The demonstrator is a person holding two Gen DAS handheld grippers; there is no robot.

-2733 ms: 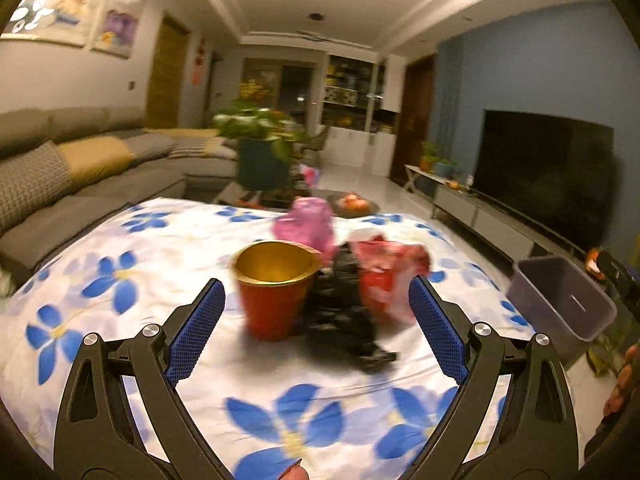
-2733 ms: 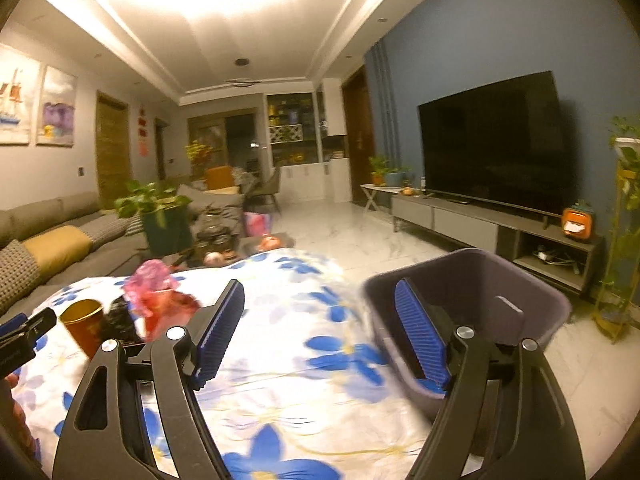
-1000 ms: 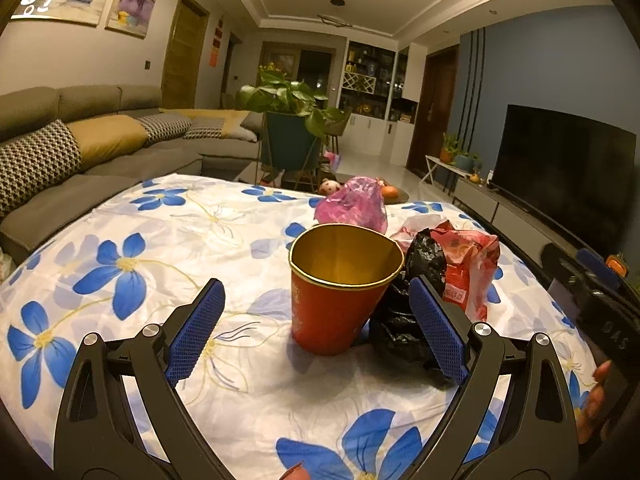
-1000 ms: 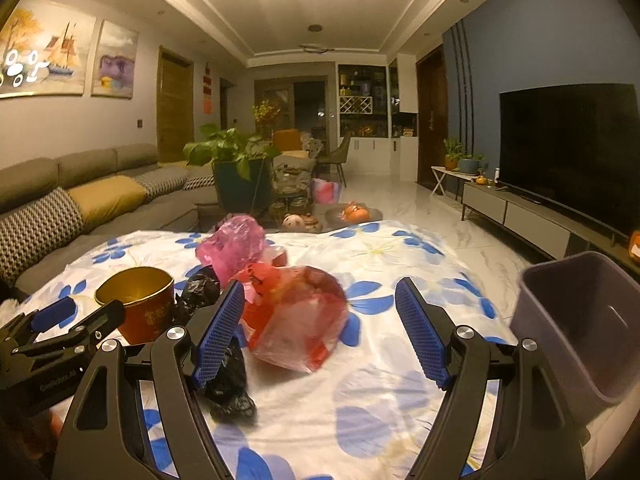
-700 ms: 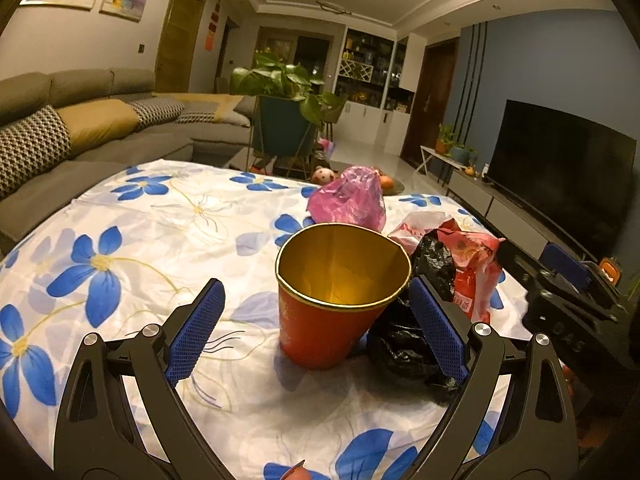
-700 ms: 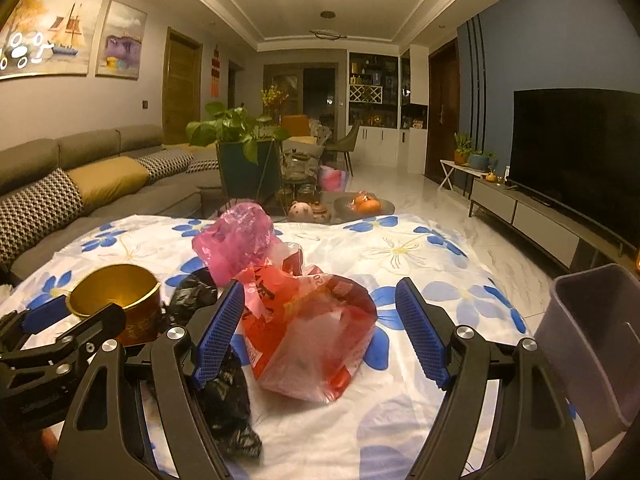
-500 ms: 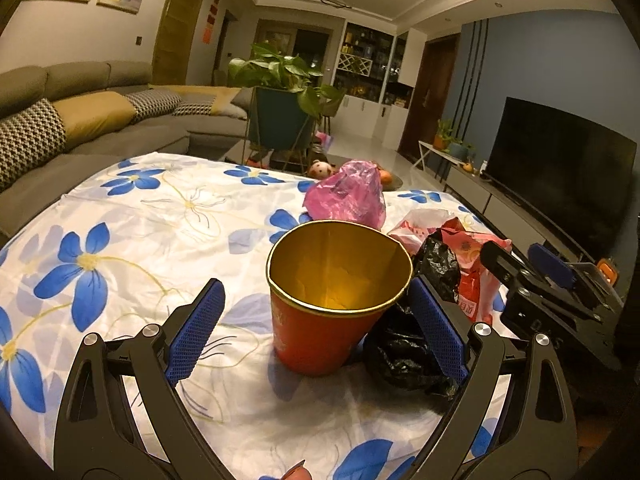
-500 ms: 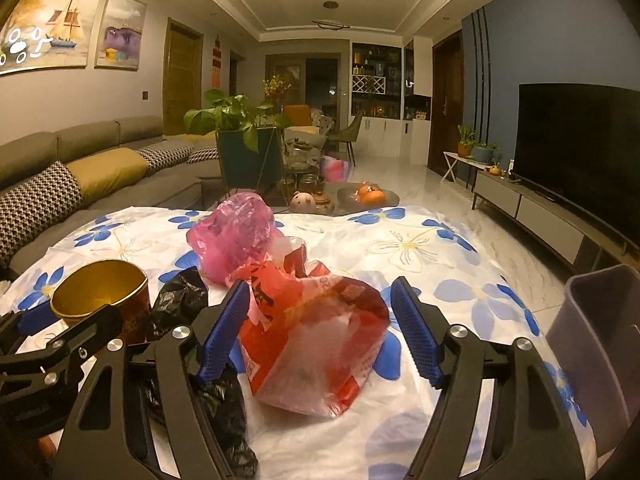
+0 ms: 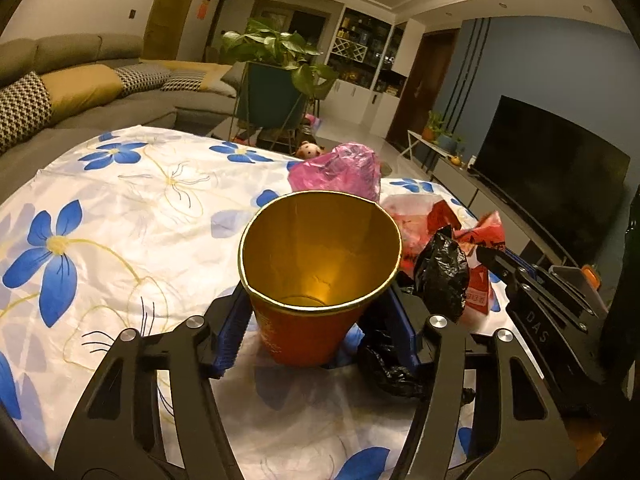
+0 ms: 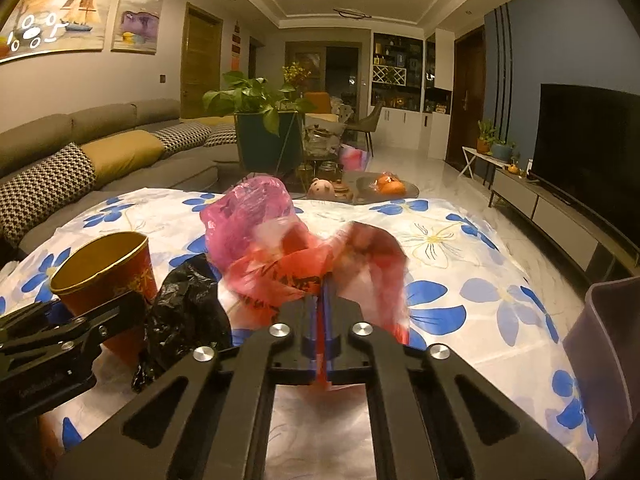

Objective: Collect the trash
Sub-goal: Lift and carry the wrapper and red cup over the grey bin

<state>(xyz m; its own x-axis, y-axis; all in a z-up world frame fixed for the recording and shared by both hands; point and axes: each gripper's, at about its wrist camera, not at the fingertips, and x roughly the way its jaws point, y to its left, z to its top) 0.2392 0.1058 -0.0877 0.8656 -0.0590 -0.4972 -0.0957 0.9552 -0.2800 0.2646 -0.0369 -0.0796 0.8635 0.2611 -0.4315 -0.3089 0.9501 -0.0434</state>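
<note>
1. I am gripping the crumpled red plastic bag [image 10: 320, 268] with the right tool [image 10: 322, 320]; its blue pads are pinched together on a fold of the film, and the bag is sitting mid-worktop, blurred as if in motion.
2. I am squeezing the red paper cup with the gold lining [image 9: 316, 280] with the left tool [image 9: 316, 332], the pads pressing its lower wall on both sides; the cup is standing upright near the front edge of the worktop.
3. To do this well, I am judging that the cup wants a light grip, since thin paper walls will buckle, and it should come up straight.
4. The bag is thin and slippery, so I am planning a slow lift to keep the fold from sliding out of the pads.
5. A crumpled black plastic bag [image 9: 440, 272] is lying against the cup's right side, and may drag along with it.
6. A crumpled pink plastic bag [image 10: 248, 216] is sitting just behind the red one, touching it.
7. The cup is looking empty inside.
8. The grey plastic bin [image 10: 608, 340] is standing off the right edge of the flower-print cloth-covered worktop [image 10: 460, 240]; its contents are hidden from me.
</note>
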